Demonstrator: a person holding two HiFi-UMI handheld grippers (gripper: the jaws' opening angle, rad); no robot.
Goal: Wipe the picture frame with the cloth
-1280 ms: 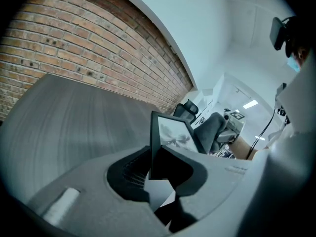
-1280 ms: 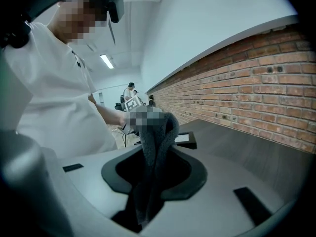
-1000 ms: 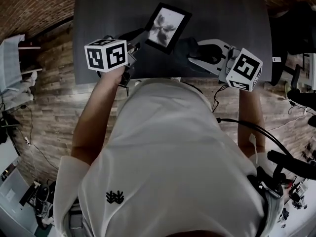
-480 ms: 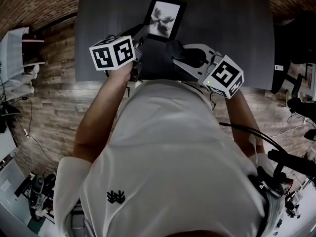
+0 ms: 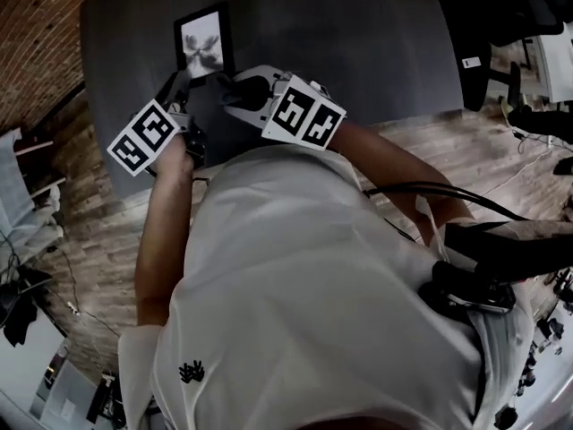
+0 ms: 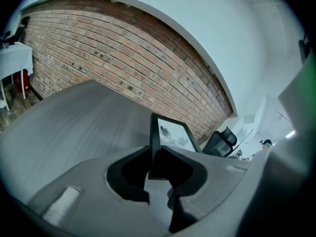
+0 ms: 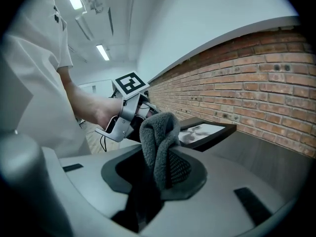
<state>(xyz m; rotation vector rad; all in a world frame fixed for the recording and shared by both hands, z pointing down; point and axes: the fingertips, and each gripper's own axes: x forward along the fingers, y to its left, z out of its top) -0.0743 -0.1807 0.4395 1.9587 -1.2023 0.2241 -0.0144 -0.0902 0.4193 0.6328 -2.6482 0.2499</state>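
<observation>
The black picture frame (image 5: pixel 203 43) with a grey flower print hovers over the dark table (image 5: pixel 358 43), tilted. My left gripper (image 5: pixel 185 77) is shut on its lower left edge; in the left gripper view the frame (image 6: pixel 170 132) rises edge-on from between the jaws of that gripper (image 6: pixel 154 166). My right gripper (image 5: pixel 235 88) sits just right of the left one, under the frame's lower edge, shut on a grey fleecy cloth (image 7: pixel 159 139). The cloth stands up out of the right gripper (image 7: pixel 160 174), close to the frame (image 7: pixel 205 131) but apart from it. The left gripper (image 7: pixel 126 117) shows behind it.
The table's near edge (image 5: pixel 161 191) runs just ahead of the person's body. A brick wall (image 6: pixel 123 73) stands beyond the table. An office chair (image 6: pixel 219 141) is at the far side, and cables (image 5: pixel 421 191) trail over the wooden floor to the right.
The right gripper with the cloth has swung left, from well right of the frame to just under it beside the left gripper. The frame has turned more upright in the view.
</observation>
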